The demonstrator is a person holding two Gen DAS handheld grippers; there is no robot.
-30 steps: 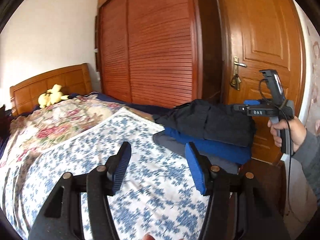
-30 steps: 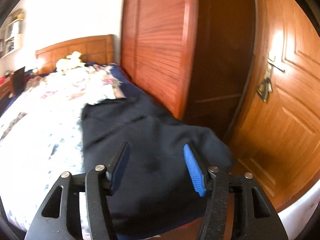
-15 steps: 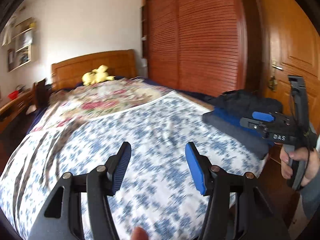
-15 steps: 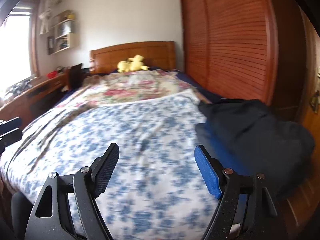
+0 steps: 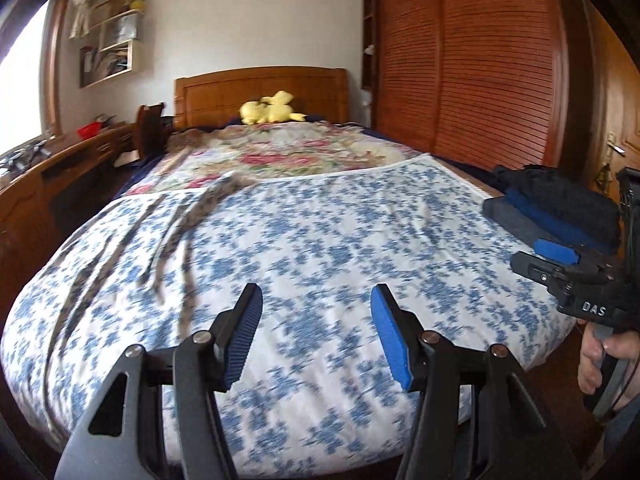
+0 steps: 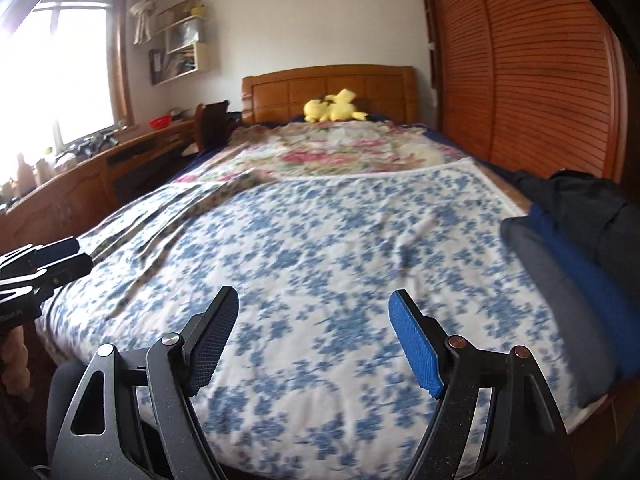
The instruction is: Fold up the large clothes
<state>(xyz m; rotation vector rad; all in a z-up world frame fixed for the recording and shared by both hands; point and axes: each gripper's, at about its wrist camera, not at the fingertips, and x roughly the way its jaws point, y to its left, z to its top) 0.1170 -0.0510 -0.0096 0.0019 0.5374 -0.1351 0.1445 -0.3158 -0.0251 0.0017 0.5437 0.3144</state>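
left wrist: left gripper [image 5: 316,334] released, empty, over bed [image 5: 320,240]; folded stack [image 5: 560,212] at 3 o'clock on bed edge; right gripper [image 5: 560,256] beside it | right wrist: jaws just opened wider, nothing between; stack at 3 o'clock | progress: stack looks done; patterned cloth [image 6: 192,216] at 10 o'clock seems unfolded
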